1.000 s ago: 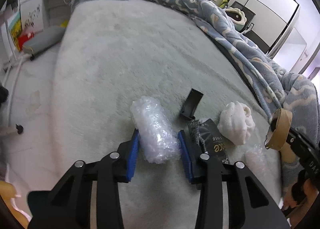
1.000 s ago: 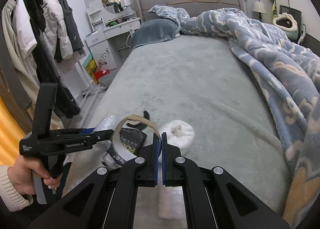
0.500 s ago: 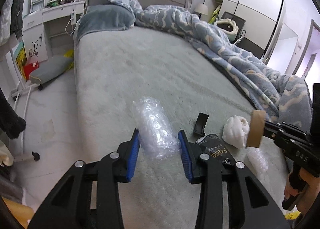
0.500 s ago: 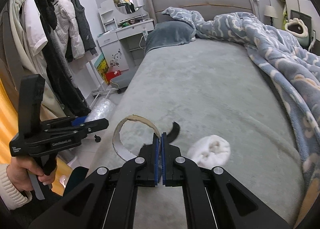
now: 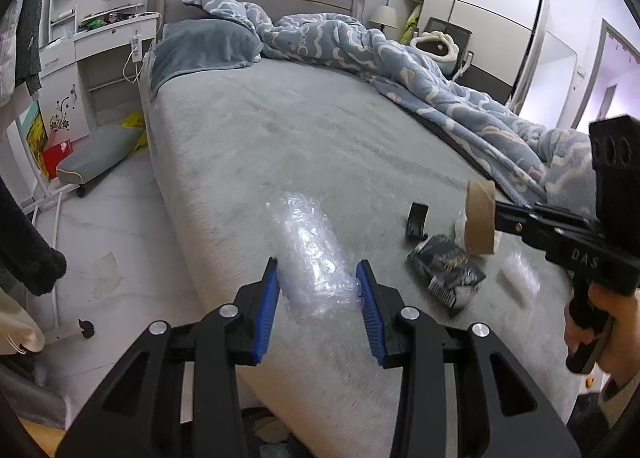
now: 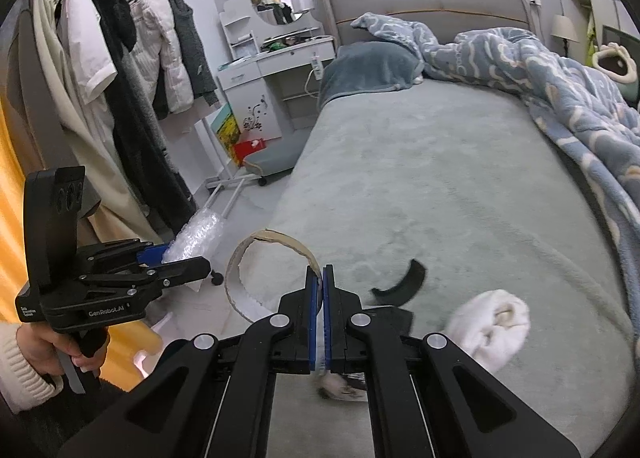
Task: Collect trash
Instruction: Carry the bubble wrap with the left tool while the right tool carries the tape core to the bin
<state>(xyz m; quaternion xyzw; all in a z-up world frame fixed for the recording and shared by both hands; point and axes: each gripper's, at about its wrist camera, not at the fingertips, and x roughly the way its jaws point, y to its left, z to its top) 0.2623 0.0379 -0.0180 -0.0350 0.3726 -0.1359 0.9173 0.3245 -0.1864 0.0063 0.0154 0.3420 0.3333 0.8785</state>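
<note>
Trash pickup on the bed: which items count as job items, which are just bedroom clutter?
Job items:
- bubble wrap roll, in left gripper
- cardboard ring, in right gripper
- dark snack wrapper
- white wad
- black curved piece

Lying about:
- blue blanket
- pillow
- hanging clothes

A clear bubble-wrap roll (image 5: pixel 316 258) hangs lengthwise above the bed's edge. A brown cardboard ring (image 6: pixel 272 258), torn along one side, stands upright. On the bed (image 5: pixel 320 138) lie a curved black plastic piece (image 5: pixel 417 219), a crumpled black wrapper (image 5: pixel 446 268) and a white wad (image 6: pixel 490 328).
</note>
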